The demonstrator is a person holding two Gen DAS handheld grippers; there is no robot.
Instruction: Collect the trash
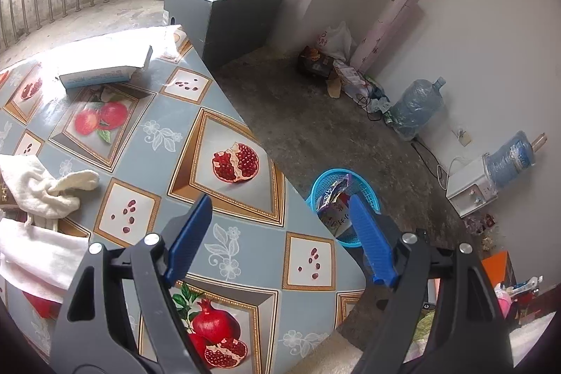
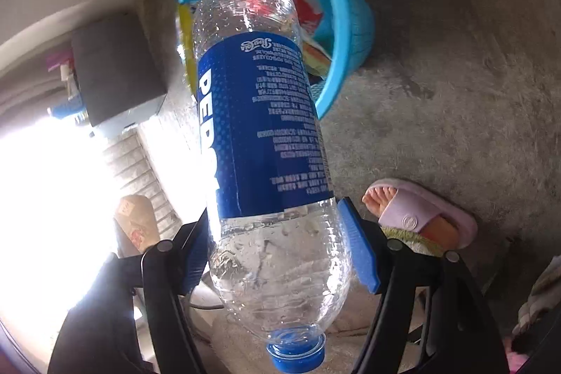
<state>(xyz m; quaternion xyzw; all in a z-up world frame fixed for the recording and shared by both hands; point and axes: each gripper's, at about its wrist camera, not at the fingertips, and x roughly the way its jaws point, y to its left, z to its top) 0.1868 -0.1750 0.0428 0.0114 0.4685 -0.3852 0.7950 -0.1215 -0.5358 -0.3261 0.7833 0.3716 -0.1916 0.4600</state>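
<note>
While our right claw grips a clear plastic bottle with a blue label, cap toward the camera, the bottle's base hangs over the blue trash basket on the concrete floor. Wrappers already lie inside the basket, though blur hides what kind. A foot in a pink slipper stands near it. Our left claw stands wide and empty above the edge of the fruit-patterned counter, where a white box and white cloths lie. From there we see the basket just beyond the counter's edge.
</note>
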